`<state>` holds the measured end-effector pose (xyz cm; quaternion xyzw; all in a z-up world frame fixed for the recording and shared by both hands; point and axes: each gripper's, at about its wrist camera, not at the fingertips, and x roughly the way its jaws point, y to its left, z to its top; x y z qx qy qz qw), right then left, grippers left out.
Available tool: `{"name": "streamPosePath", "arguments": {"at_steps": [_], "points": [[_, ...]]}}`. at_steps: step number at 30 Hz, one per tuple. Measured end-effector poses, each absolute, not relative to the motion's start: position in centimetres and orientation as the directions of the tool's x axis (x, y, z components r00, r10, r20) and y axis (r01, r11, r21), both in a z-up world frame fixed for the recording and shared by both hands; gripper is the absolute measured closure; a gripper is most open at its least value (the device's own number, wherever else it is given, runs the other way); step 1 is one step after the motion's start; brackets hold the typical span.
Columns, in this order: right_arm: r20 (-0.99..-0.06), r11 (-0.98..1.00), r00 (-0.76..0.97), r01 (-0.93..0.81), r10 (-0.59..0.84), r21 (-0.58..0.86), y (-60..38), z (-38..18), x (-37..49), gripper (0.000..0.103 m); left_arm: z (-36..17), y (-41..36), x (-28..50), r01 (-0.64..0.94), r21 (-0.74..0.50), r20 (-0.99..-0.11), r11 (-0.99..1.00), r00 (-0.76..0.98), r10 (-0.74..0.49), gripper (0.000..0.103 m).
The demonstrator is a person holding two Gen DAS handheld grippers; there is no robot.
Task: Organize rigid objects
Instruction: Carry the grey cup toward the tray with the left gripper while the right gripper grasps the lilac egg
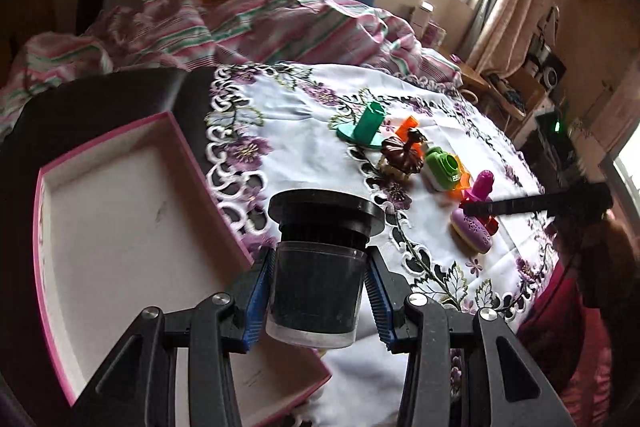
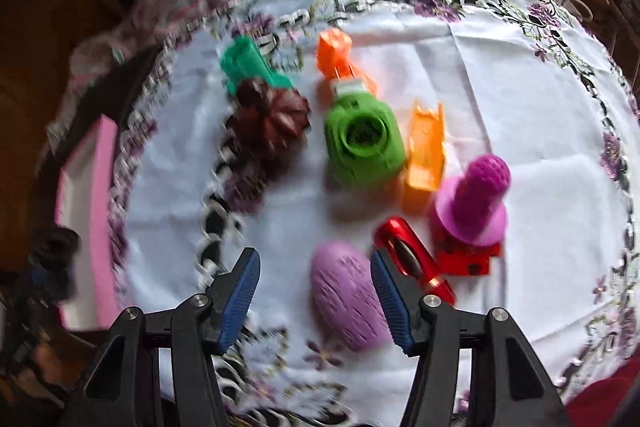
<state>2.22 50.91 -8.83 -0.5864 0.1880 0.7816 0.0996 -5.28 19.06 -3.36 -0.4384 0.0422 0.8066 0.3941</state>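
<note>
- Left wrist view: left gripper (image 1: pixel 318 297) clamped on a black-capped jar (image 1: pixel 320 267), both blue pads pressed on its clear body, cap end pointing away from the camera.
- Jar held in the air over the near edge of a pink-rimmed tray (image 1: pixel 120 227); tray looks bare inside. It sits on a dark surface at the left edge of the tablecloth (image 1: pixel 304 147).
- Only this view shows the window and the striped bedding (image 1: pixel 260 23) behind the table.
- It also shows the right gripper from outside, a dark bar reaching in over the toys at the cloth's right side.
- Right wrist view, blurred: right gripper (image 2: pixel 316 297) pointing down at the cloth, jaws partly apart.
- Purple egg (image 2: pixel 350 301) lies between the pads; the right pad seems to touch it, the left pad stands clear of it. Not gripped, as far as the blur allows.
- Red car (image 2: pixel 414 261) just beside the right pad, outside the jaws.
- Toward mid-cloth: green camera toy (image 2: pixel 362 143), orange piece (image 2: pixel 426 147), magenta peg (image 2: pixel 476 199) on a red base.
- Toward the far edge: brown ridged toy (image 2: pixel 268 123), teal piece (image 2: pixel 248 67).
- Tray shows here only as a pink strip at the cloth's left edge.
</note>
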Motion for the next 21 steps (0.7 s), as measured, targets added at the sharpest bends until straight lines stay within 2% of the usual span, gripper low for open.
{"name": "streamPosePath", "arguments": {"at_steps": [4, 7, 8, 11, 15, 21], "points": [[-0.973, -0.916, -0.224, -0.379, -0.049, 0.134, 50.7, -10.4, 2.3, 0.045, -3.4, 17.6, -5.1, -0.653, -0.285, -0.740, -0.702, -0.316, 0.594, 0.058], [-0.981, -0.930, -0.191, -0.357, -0.018, 0.087, 50.1, -10.7, 1.8, 0.057, -3.6, 16.0, -5.5, -0.629, -0.292, -0.740, -0.721, -0.329, 0.587, 0.057], [-0.984, -0.936, -0.179, -0.346, -0.002, 0.065, 49.8, -10.7, 1.6, 0.058, -3.6, 15.3, -5.8, -0.615, -0.298, -0.739, -0.730, -0.335, 0.584, 0.057], [-0.986, -0.946, -0.166, -0.324, 0.029, 0.027, 49.1, -10.8, 1.0, 0.058, -4.0, 13.3, -7.2, -0.564, -0.325, -0.740, -0.759, -0.348, 0.575, 0.057], [-0.983, -0.931, -0.186, -0.358, -0.002, 0.070, 49.0, -11.9, 0.3, 0.060, -3.9, 10.4, -10.1, -0.493, -0.334, -0.745, -0.803, -0.384, 0.546, 0.057], [-0.969, -0.921, -0.246, -0.383, 0.029, 0.070, 49.1, -12.1, 1.3, 0.060, -4.6, 7.0, -15.6, -0.389, -0.341, -0.765, -0.856, -0.415, 0.493, 0.057]]}}
